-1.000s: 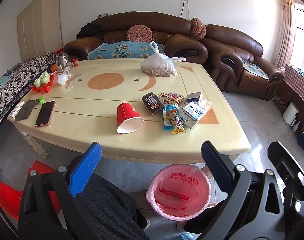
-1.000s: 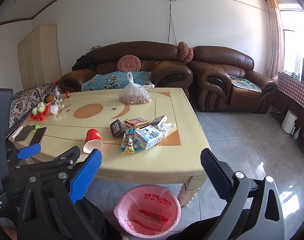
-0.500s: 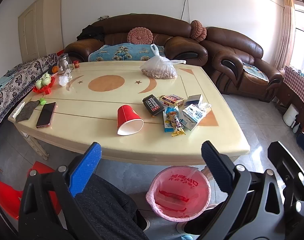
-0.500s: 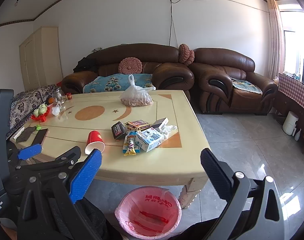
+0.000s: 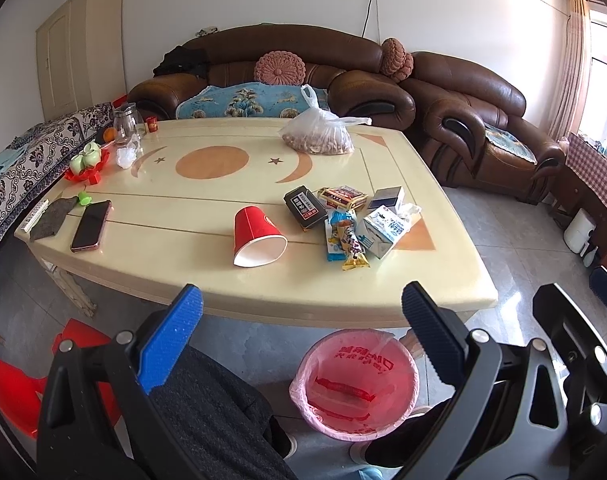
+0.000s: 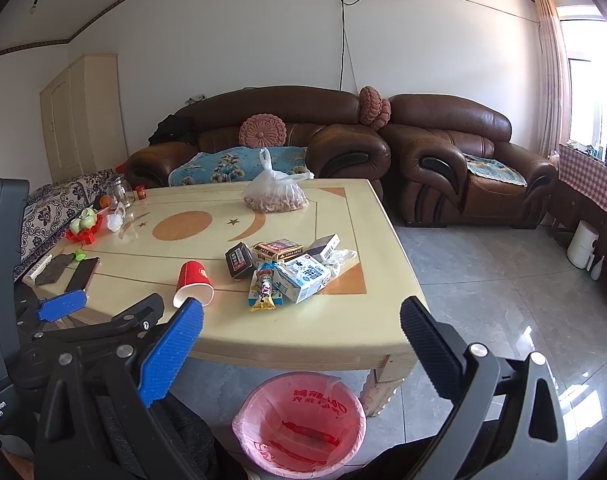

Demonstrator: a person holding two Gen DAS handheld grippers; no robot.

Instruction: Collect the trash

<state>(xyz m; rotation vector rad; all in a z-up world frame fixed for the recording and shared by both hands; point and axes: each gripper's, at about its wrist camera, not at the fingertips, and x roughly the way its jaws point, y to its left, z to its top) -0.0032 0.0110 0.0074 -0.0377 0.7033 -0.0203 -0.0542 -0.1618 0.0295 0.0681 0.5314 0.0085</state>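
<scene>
- surface [image 5: 207, 216]: big cream top ahead of both tools, trash sits toward its near right part, all of it untouched so far by the look of it.
- pink bin [image 5: 355, 384]: on the floor just below the near edge of the surface, lined with a pink bag, near-empty; it lies between the tools and the trash, so anything picked goes back and down toward the person.
- trash cluster [image 5: 343, 220]: milk carton [image 5: 381, 230], dark box [image 5: 303, 206], flat red packet [image 5: 341, 196], small dark carton [image 5: 387, 198], snack wrappers [image 5: 345, 240], touching or overlapping one another, right of centre.
- red paper cup [image 5: 257, 236]: on its side, apart from the cluster on its left, mouth facing the near edge, long axis running roughly away from the tools with a slight slant; nearest single item.
- left tool [image 5: 301, 320]: jaws wide apart, empty, held off the near edge; the cup lies ahead and slightly left of its midline, well apart.
- right tool [image 6: 301, 324]: jaws also wide apart, nothing between; the cluster lies ahead near its midline, the cup ahead-left just past its blue finger.
- judgement: left tool is better lined up for the cup, right for the cluster; cup's axis suits closing across the body from the mouth end.
- not trash, likely leave: phone [image 5: 90, 225], bag of nuts [image 5: 317, 140], far left and far back.
</scene>
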